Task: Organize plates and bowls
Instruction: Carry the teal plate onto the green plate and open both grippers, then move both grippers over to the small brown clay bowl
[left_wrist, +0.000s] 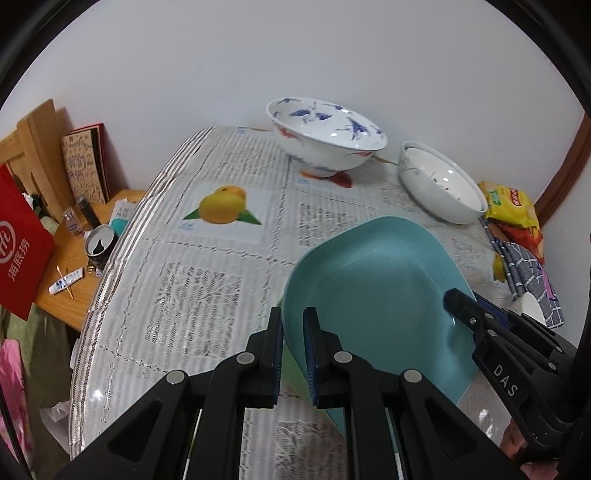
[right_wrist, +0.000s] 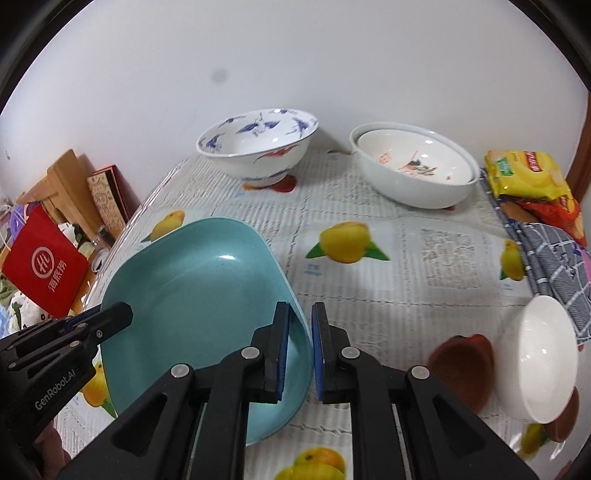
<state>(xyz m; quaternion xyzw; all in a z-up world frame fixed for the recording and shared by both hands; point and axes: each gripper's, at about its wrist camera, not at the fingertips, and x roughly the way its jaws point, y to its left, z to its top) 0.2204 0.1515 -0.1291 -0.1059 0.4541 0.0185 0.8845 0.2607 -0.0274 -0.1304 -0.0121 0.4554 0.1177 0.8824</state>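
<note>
Two grippers hold one teal plate (right_wrist: 195, 306) at the near side of the worktop (right_wrist: 369, 280). The left gripper (left_wrist: 293, 354) pinches the plate's left rim between its fingers, and the right gripper (right_wrist: 300, 354) has the plate's right rim between its fingers, though I cannot tell if that far pad really touches it. A green plate (left_wrist: 291, 369) peeks out just under the teal one in the left wrist view only. At the far side, by the wall, stands a bowl with blue birds (right_wrist: 258, 146), and to its right sits a white bowl (right_wrist: 413, 170) with another bowl nested inside it. Nothing stands between the teal plate and those bowls. Yellow snack bags (right_wrist: 524, 173) lie at the far right, with a checked cloth (right_wrist: 554, 258) nearer. The right wrist view also shows a small white bowl (right_wrist: 543, 362) near on the right, and a brown dish (right_wrist: 465, 365) just beside it; the left wrist view shows only a bit of that white bowl. Off the left edge sits a lower wooden table (left_wrist: 74, 266) with a red bag (left_wrist: 18, 247) and a can (left_wrist: 99, 245).
</note>
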